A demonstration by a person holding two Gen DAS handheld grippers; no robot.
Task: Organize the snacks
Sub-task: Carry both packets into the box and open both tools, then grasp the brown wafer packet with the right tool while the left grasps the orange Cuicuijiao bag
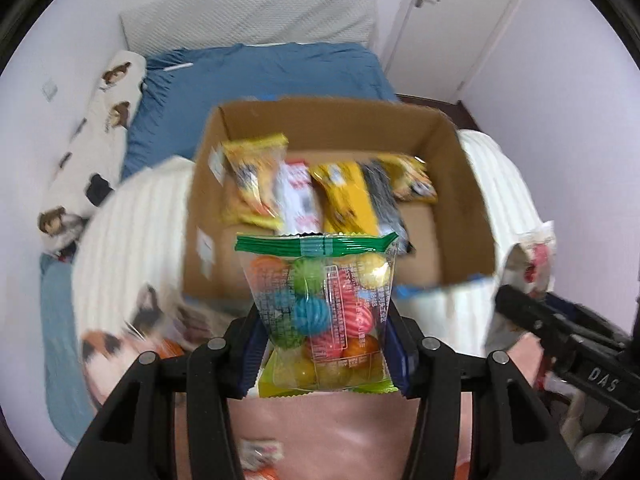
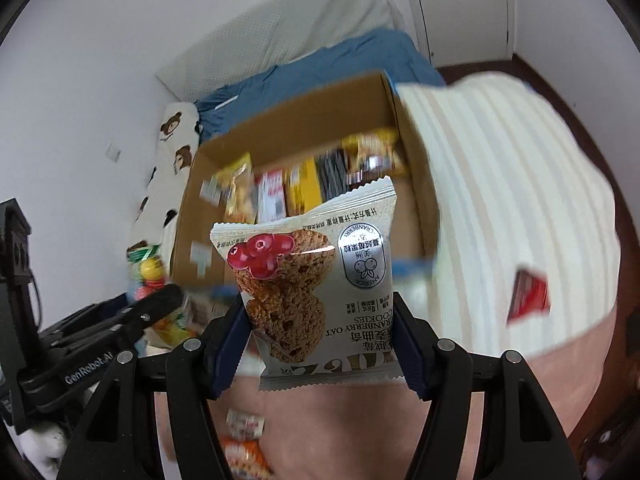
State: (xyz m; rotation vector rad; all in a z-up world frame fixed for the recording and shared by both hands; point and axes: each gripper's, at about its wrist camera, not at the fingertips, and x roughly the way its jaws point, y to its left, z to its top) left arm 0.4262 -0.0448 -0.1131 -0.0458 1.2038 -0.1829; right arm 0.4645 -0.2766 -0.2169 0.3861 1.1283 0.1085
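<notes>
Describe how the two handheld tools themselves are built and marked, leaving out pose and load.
The left tool and the right tool look alike: matte black plastic linkage arms with triangular cut-outs and round silver pivot pins, ending in ribbed dark blue finger pads. Seen from the right wrist, the left tool's black body carries white "GenRobot.AI" lettering. No sleeves or hands show.

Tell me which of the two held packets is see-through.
The candy-ball bag in the left gripper; coloured balls show through it. The right gripper's cranberry oat cookie packet is opaque.
</notes>
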